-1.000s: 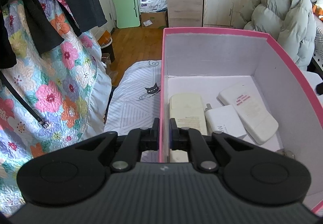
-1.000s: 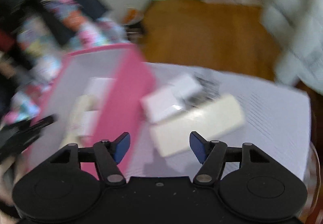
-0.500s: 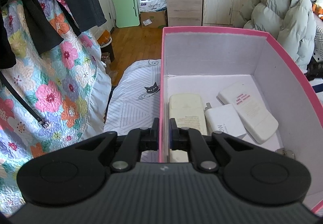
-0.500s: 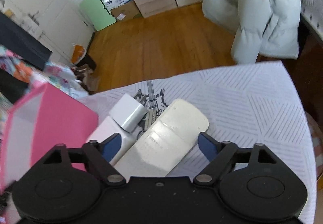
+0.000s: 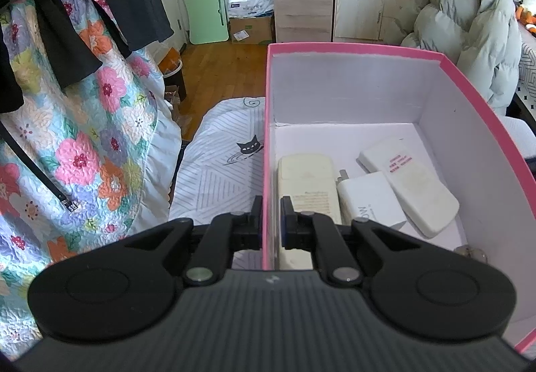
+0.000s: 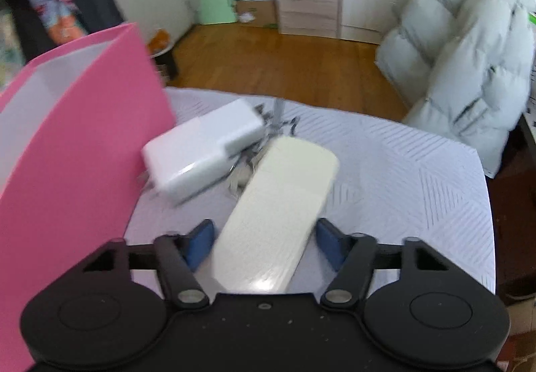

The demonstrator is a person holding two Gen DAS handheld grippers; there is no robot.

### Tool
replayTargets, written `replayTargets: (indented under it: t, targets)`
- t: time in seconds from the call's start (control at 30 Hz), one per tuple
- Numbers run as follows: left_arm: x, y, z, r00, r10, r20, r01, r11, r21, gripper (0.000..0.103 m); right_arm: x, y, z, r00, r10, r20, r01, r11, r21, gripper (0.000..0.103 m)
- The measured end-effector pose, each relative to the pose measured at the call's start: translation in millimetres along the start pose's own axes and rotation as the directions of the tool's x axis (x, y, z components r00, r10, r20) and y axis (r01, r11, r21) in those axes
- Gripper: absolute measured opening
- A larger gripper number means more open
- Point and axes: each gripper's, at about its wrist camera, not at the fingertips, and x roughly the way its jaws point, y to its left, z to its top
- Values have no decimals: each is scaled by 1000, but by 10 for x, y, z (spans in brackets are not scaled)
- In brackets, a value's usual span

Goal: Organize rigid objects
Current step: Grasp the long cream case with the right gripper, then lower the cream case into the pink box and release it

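My left gripper (image 5: 270, 218) is shut on the left wall of the pink box (image 5: 266, 124). Inside the box lie a cream remote (image 5: 306, 181), a white charger (image 5: 365, 201) and a white flat device with red print (image 5: 408, 184). In the right wrist view the pink box (image 6: 83, 144) stands at the left. My right gripper (image 6: 264, 241) is open, its blue pads on either side of a cream remote (image 6: 278, 201) lying on the white cloth. A white power adapter (image 6: 204, 144) lies beside the remote, with tangled cable and keys (image 6: 268, 127) behind it.
The white patterned table cover (image 6: 418, 177) spreads to the right. A grey puffer coat (image 6: 469, 54) hangs on a chair beyond. A floral quilt (image 5: 83, 137) hangs at the left. Wooden floor, a dresser (image 5: 301, 10) and a green board (image 5: 207, 13) are at the back.
My right gripper has swung and moved forward, so the cream remote now lies between its open pads. The left gripper stays shut on the box wall.
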Motion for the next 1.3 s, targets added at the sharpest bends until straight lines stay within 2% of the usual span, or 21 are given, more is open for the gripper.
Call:
replayTargets:
  t: [0.17,0.3,0.33,0.4,0.43,0.57,0.73,0.8,0.97,1.1,1.2,1.3]
  targets:
    - [7,18,9,1000,-4,-3,4,1000,0,7,-188,-11,-219,1000,-1,-24,0,999,-50,61]
    - [7,7,13,1000,0,-4,0,1000,3,7,-133,4,-191,1000,-3,-22,1,996,-88,66]
    - [9,-1,15,1000,3,-6,-3,1000,7,7,-104,12,-164,1000,-17,-12,16,995,-94,69]
    - [7,-11,14,1000,5,-6,-4,1000,13,7,-28,36,-127,999,-23,28,25,995,-99,70]
    - [5,-2,13,1000,2,-4,-2,1000,8,7,-14,48,-122,999,-25,47,29,994,-101,61]
    - [-12,22,1,1000,-6,4,6,1000,-10,7,-136,71,-215,992,-20,125,34,994,-107,60]
    - [-11,0,-1,1000,23,6,-23,1000,6,7,-535,156,-385,966,19,257,20,989,-148,59]
    - [-10,17,1,1000,5,3,-5,1000,0,7,-708,224,-410,954,29,298,22,985,-169,59]
    - [82,204,68,994,-79,-71,72,993,-95,5,-1003,367,-367,928,61,368,23,976,-219,58]
    - [112,282,85,988,-115,-100,103,988,-118,6,-1230,509,-252,901,83,426,39,962,-271,58]
    - [110,296,65,988,-121,-95,108,985,-133,6,-1399,707,-113,873,127,470,60,930,-363,58]
    - [116,284,56,990,-116,-82,102,983,-151,6,-1531,1008,69,844,186,503,110,858,-501,58]
